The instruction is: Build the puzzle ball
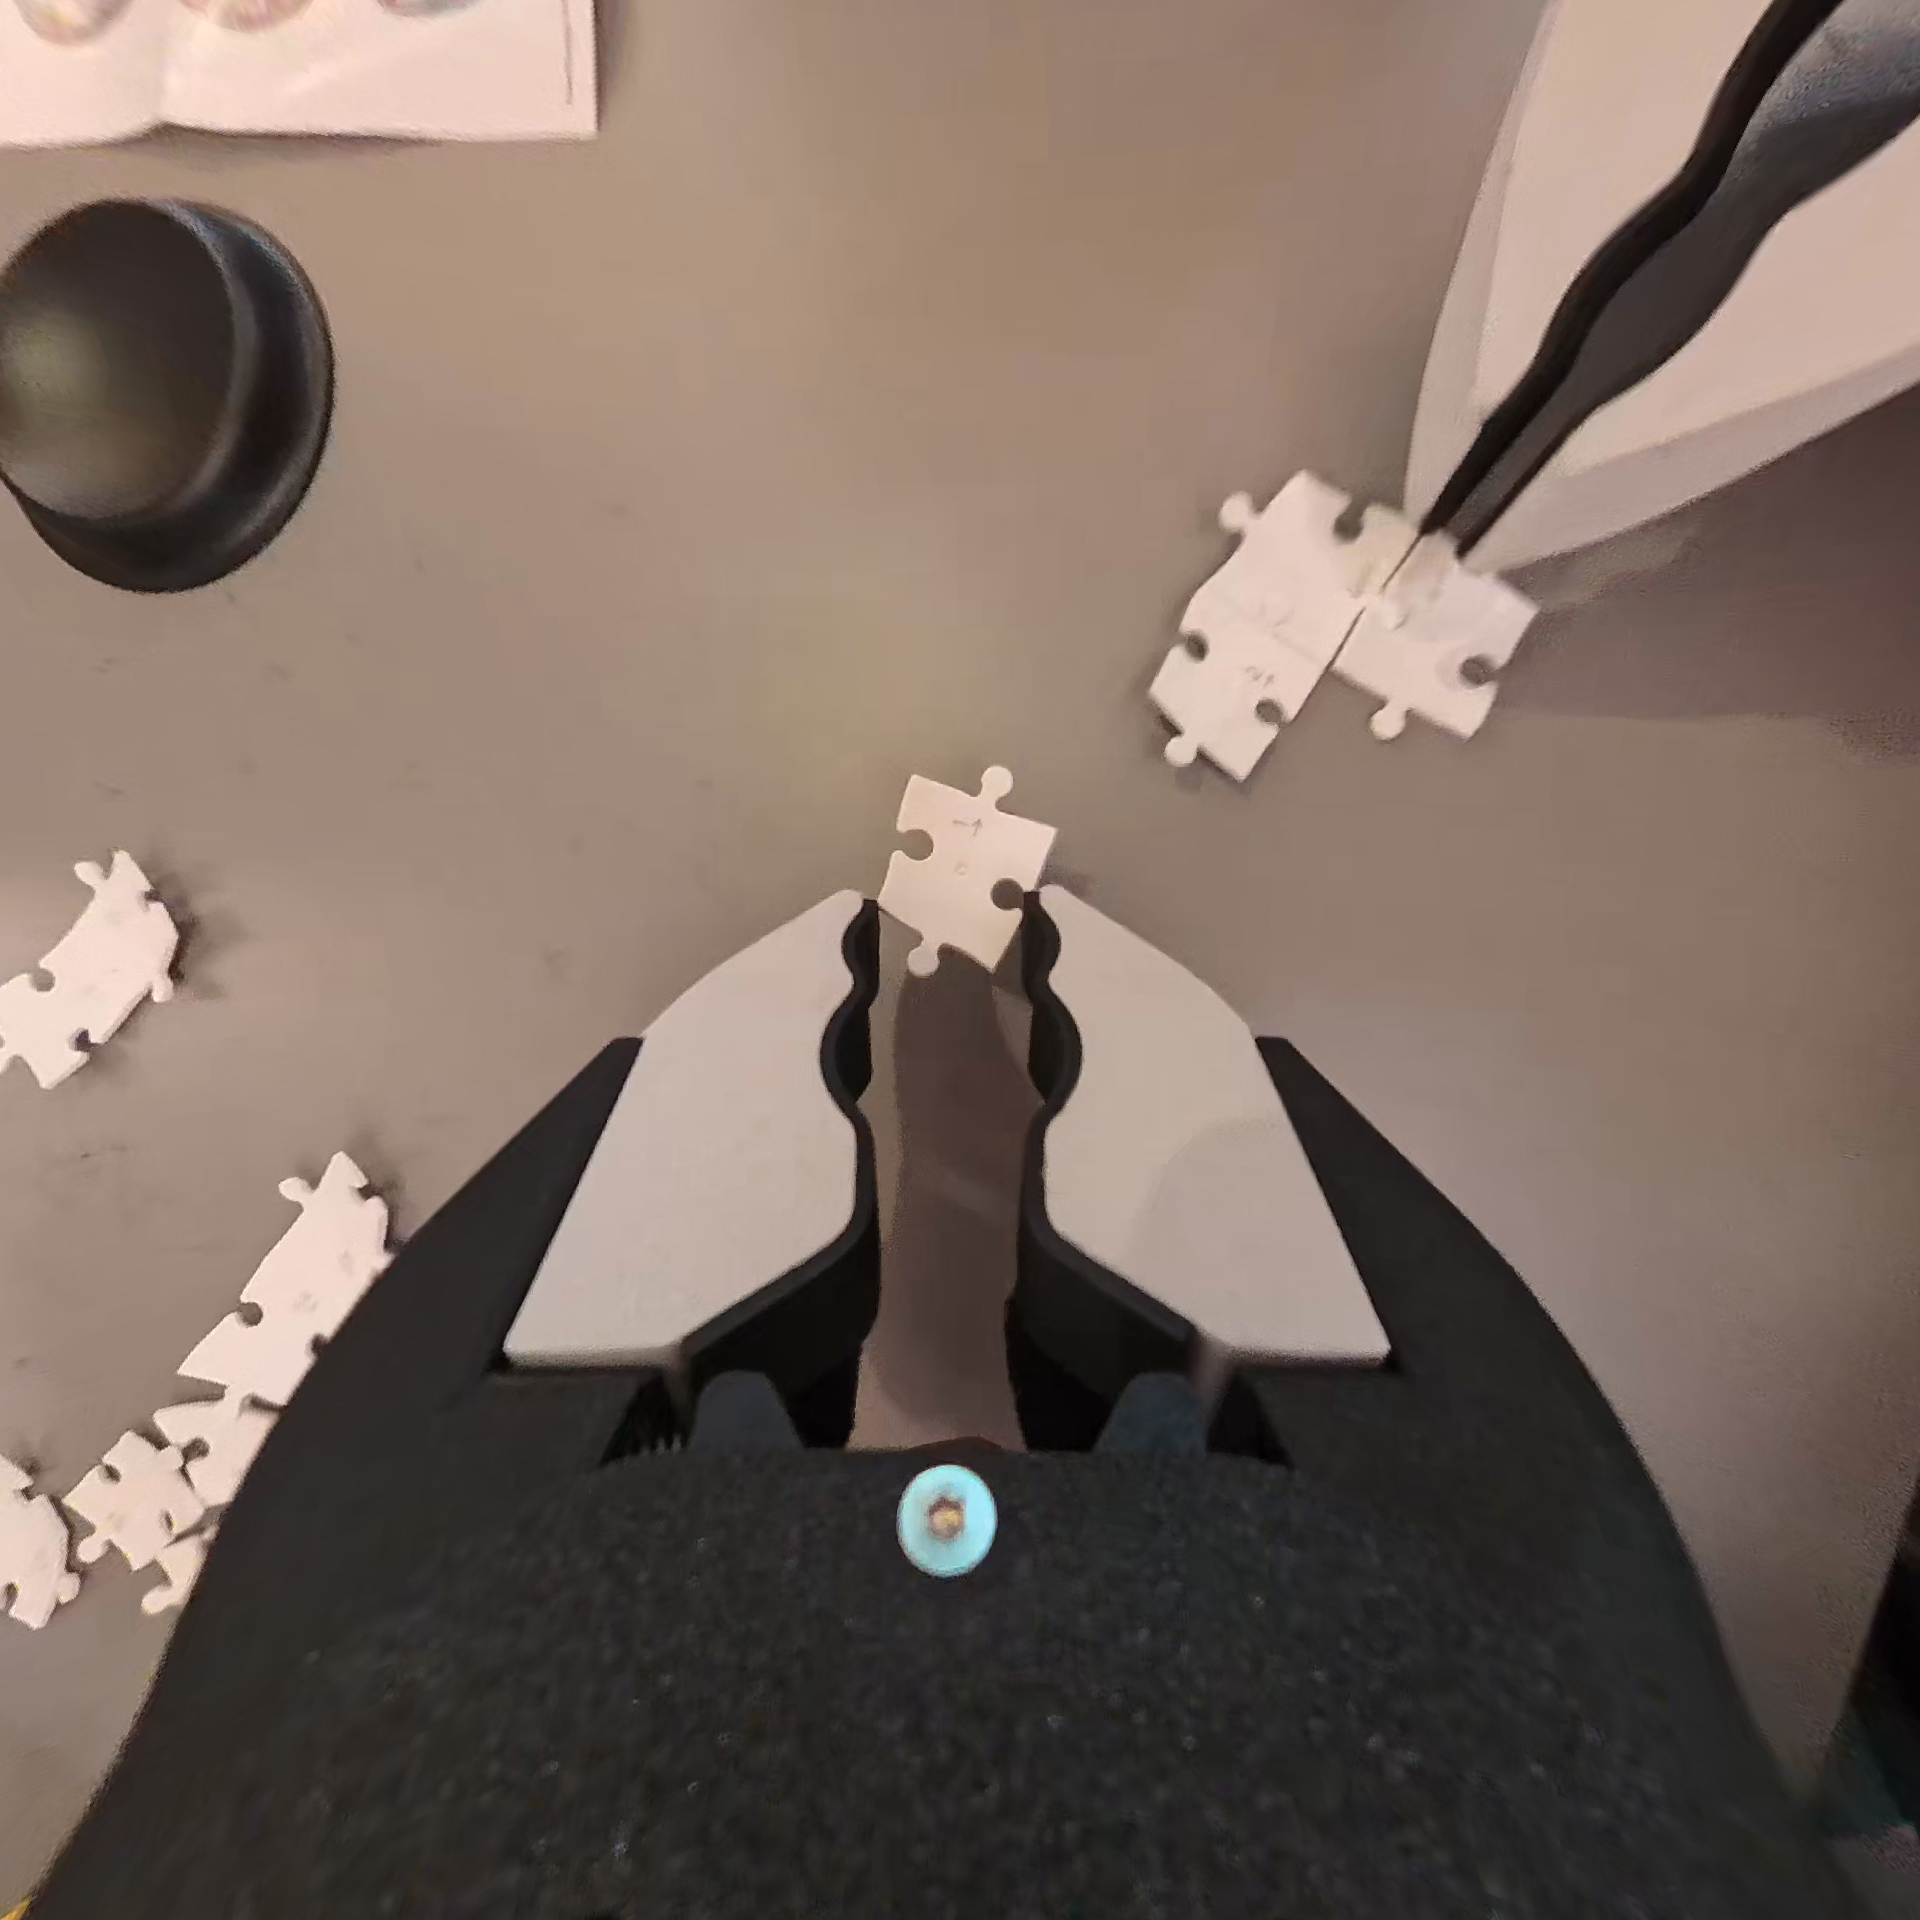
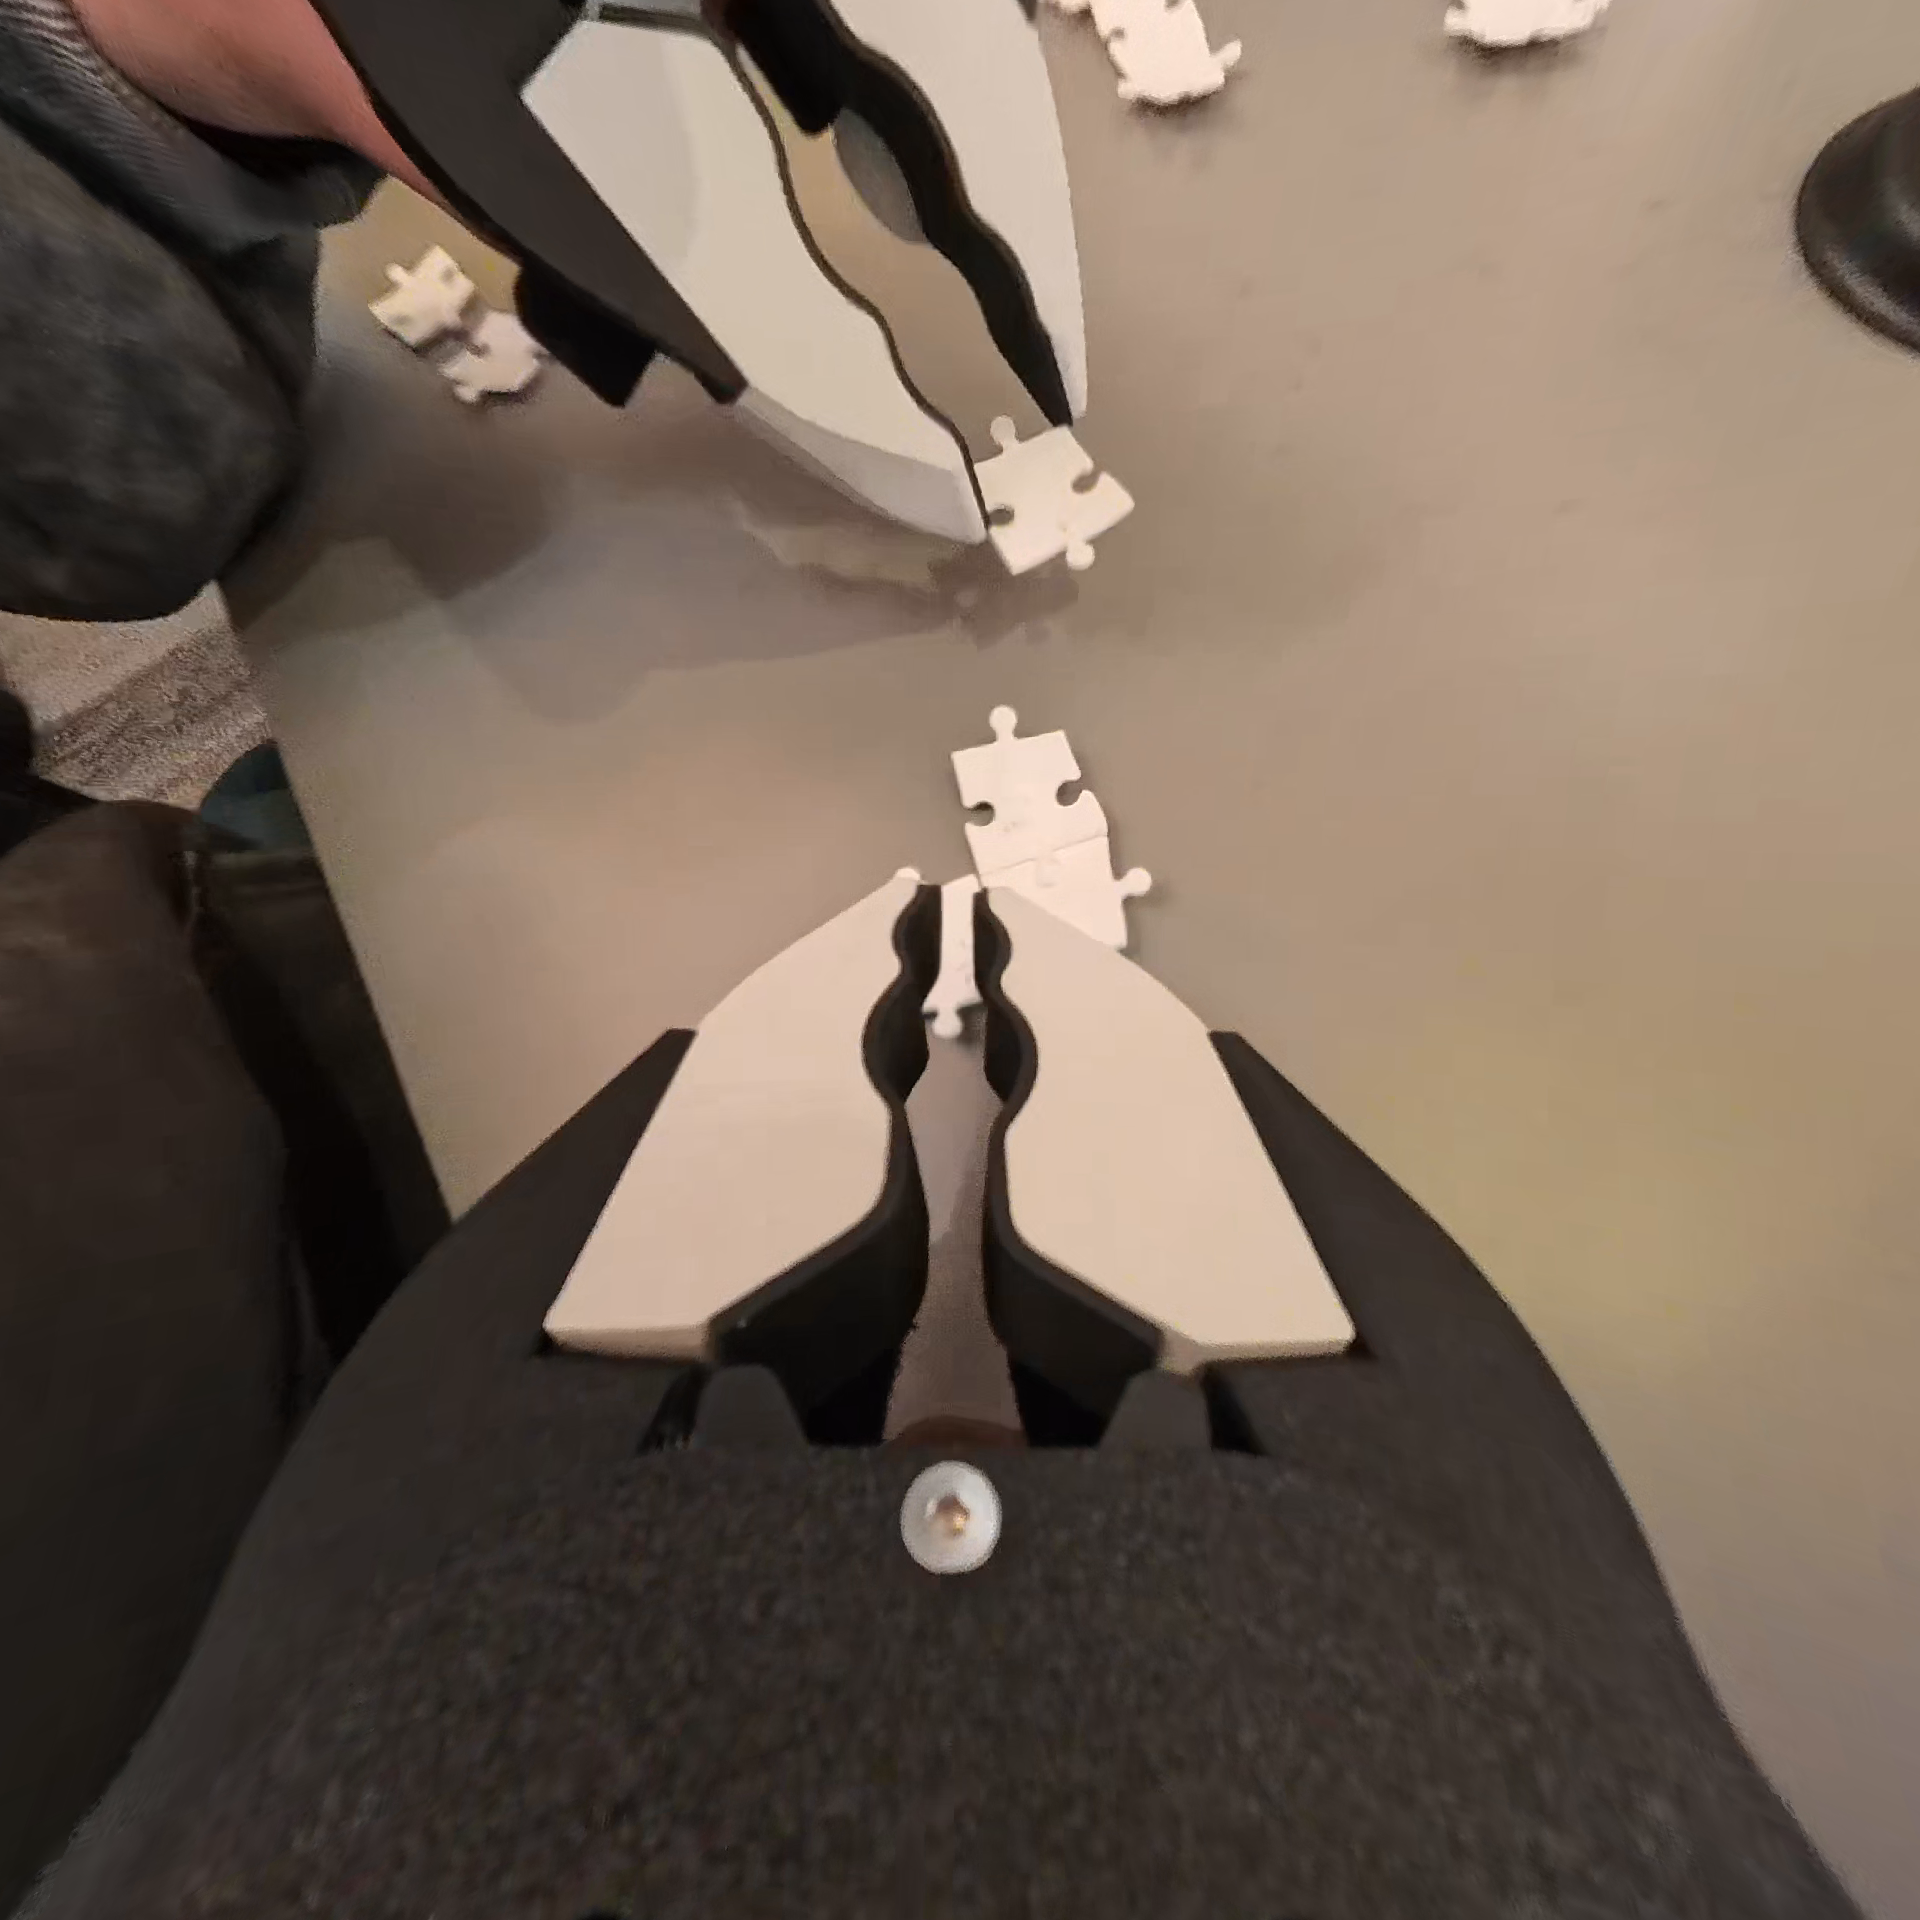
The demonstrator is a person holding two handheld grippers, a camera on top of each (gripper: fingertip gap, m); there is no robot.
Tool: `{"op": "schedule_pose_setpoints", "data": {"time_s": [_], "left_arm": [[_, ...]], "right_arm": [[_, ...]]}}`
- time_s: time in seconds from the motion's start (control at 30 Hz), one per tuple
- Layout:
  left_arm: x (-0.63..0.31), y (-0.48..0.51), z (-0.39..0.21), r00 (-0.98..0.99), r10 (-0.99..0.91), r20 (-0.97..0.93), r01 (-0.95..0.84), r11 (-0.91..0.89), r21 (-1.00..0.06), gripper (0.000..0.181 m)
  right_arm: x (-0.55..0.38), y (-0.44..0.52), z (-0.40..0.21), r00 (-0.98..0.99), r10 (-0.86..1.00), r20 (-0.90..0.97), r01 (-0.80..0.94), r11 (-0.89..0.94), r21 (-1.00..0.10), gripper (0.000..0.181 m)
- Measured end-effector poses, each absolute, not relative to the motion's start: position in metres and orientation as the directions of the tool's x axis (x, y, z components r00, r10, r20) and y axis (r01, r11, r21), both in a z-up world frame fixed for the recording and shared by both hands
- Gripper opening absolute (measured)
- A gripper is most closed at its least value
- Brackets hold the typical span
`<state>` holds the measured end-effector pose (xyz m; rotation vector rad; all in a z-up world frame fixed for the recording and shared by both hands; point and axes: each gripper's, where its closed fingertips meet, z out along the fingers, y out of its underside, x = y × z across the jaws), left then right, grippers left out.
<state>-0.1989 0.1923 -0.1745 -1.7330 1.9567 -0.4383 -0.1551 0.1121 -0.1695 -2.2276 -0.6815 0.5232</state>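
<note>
A: Left wrist view: left gripper pinched a single puzzle piece by its edges, fingers part-closed, just above the table.

B: Right gripper was nearly closed on the joined pieces. Best to align tab to socket first, then press flat.

A: Black bowl contents: couldn't tell.

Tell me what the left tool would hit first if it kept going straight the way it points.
The left tool already grips a single puzzle piece. Straight ahead lies only bare grey table; the joined pieces under the right tool sit off to the right. Depth is uncertain.
</note>
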Motion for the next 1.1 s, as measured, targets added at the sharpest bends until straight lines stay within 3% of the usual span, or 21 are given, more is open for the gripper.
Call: {"op": "schedule_pose_setpoints", "data": {"time_s": [0.17, 0.6, 0.77, 1.1], "left_arm": [[-0.202, 0.195, -0.191, -0.085, -0.987, -0.140, -0.858, 0.144, -0.493, 0.026], [-0.201, 0.190, -0.194, -0.013, -0.997, -0.081, -0.841, 0.055, -0.538, 0.030], [-0.208, 0.190, -0.190, 0.007, -0.995, -0.101, -0.836, 0.050, -0.546, 0.031], [-0.207, 0.194, -0.194, 0.029, -0.997, -0.065, -0.832, 0.012, -0.555, 0.031]], "right_arm": [[-0.152, 0.126, -0.178, 0.790, 0.587, -0.178, 0.307, -0.630, -0.714, 0.005], [-0.139, 0.132, -0.172, 0.785, 0.618, -0.043, 0.394, -0.553, -0.734, 0.007], [-0.135, 0.130, -0.170, 0.778, 0.612, -0.140, 0.326, -0.585, -0.743, 0.012], [-0.136, 0.126, -0.182, 0.800, 0.590, -0.107, 0.355, -0.611, -0.707, 0.013]]}}
